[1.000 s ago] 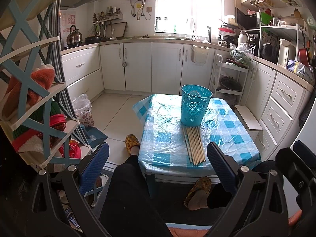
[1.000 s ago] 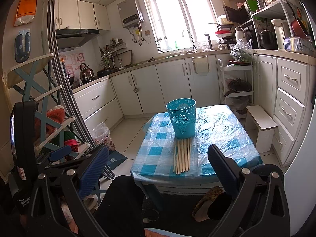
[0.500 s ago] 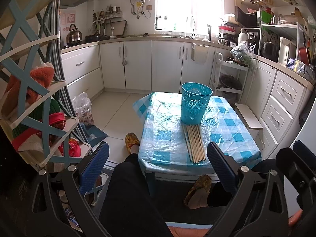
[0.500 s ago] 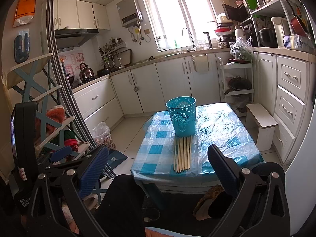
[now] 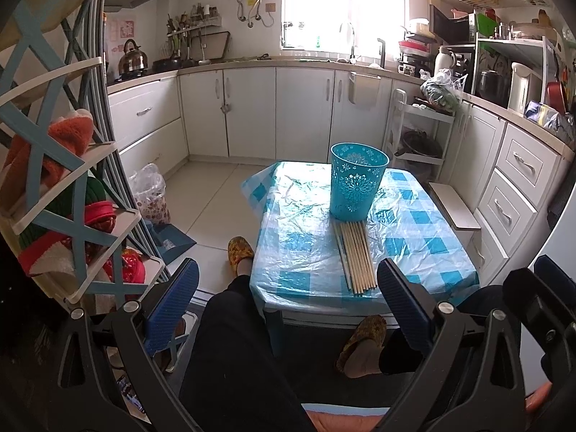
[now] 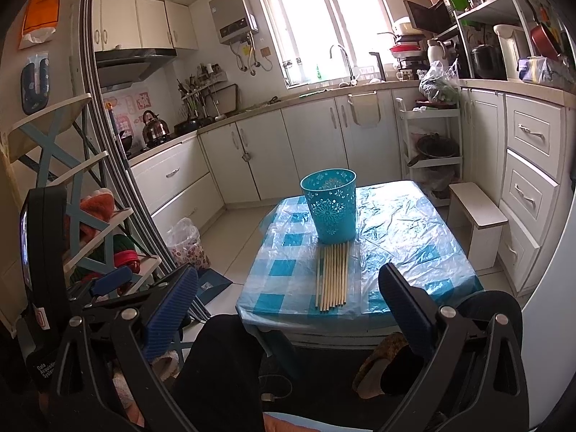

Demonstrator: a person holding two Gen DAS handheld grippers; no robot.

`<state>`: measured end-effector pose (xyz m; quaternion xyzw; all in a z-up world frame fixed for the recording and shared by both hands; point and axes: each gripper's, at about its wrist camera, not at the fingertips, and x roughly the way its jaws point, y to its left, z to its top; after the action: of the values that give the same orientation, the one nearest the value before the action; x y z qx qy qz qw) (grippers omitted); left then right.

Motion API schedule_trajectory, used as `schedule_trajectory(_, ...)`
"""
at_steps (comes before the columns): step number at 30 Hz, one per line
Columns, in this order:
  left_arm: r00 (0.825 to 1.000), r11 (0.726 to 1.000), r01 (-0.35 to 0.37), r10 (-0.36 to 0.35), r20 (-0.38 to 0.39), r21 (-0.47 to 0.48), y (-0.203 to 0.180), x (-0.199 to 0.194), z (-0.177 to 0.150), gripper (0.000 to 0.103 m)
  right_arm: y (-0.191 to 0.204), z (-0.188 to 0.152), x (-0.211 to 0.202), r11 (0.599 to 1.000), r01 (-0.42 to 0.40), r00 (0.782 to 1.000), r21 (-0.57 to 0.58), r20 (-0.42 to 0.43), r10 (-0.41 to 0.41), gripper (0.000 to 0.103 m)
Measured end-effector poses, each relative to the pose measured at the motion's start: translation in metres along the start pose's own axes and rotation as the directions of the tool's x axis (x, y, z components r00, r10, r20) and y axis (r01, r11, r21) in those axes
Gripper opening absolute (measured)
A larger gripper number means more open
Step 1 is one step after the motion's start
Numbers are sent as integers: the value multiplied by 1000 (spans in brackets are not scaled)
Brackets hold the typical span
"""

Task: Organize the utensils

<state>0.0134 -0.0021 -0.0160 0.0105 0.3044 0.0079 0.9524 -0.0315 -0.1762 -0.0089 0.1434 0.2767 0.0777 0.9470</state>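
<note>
The only writing I can read is on the black device (image 6: 39, 288) at the left edge of the right wrist view, where small white letters say "Data Acquisition System"; an orange paper (image 6: 39, 14) hangs on the wall high above it, but its print is too small for me to read.

My left hand-held gripper (image 5: 284, 306) is wide open and holds nothing. My right hand-held gripper (image 6: 288, 309) is wide open too, also empty. Both hang over the lap of the person, whose dark trouser legs (image 5: 237, 352) fill the space between the fingers.

The chopsticks (image 5: 354, 257) lie ahead of both hand-held grippers, in a flat row on the desk (image 5: 302, 262), which has a blue and white checked cover under clear plastic. Their far ends reach the foot of the turquoise basket (image 5: 358, 187); if they touch it I cannot tell. The basket stands upright beyond them, toward the far side of the desk.

Below the near edge of the desk I see two patterned slippers (image 5: 363, 338). To the left of the left hand-held gripper stands a shelf rack (image 5: 54, 165) with blue crossed bars and red and orange cloth things on its shelves. A plastic bag (image 5: 149, 194) sits on the floor beyond the rack. To the right of the desk there is a small white stool (image 6: 478, 219), and white kitchen cabinets (image 5: 252, 111) run behind everything. A kettle (image 6: 154, 127) stands on the stove, far to the left.
</note>
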Motion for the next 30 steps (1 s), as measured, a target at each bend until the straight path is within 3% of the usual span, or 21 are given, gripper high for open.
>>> schedule_trajectory(6, 998, 996, 65, -65, -1, -53, 2, 26, 1, 95, -15, 7, 26, 999, 32, 999, 6, -18, -32, 96)
schedule_trajectory(13, 996, 996, 67, -70, -55, -51, -7, 82, 8, 95, -47, 13, 90, 990, 135, 984, -49, -113, -139, 96)
schedule_trajectory(15, 998, 999, 39, -40, -55, -19, -7, 100, 12, 95, -56, 14, 106, 985, 158, 978, -68, -128, -166, 96)
schedule_trajectory(18, 993, 998, 48, -53, -109, -45, -10, 124, 14, 95, -65, 16, 136, 993, 116, 986, -13, -117, -117, 96)
schedule_trajectory(21, 982, 997, 53, -64, -180, -64, -11, 150, 13, 95, -77, 17, 171, 995, 98, 983, 6, -158, -96, 96)
schedule_trajectory(22, 979, 996, 52, -64, -193, -66, -12, 159, 14, 95, -82, 18, 182, 994, 106, 978, -6, -179, -106, 94)
schedule_trajectory(26, 972, 997, 42, -55, -229, -61, -17, 189, 16, 95, -96, 17, 229, 995, 96, 966, 0, -241, -94, 70)
schedule_trajectory(30, 962, 998, 37, -52, -269, -60, -21, 220, 16, 95, -107, 18, 272, 995, 101, 957, 20, -274, -92, 57)
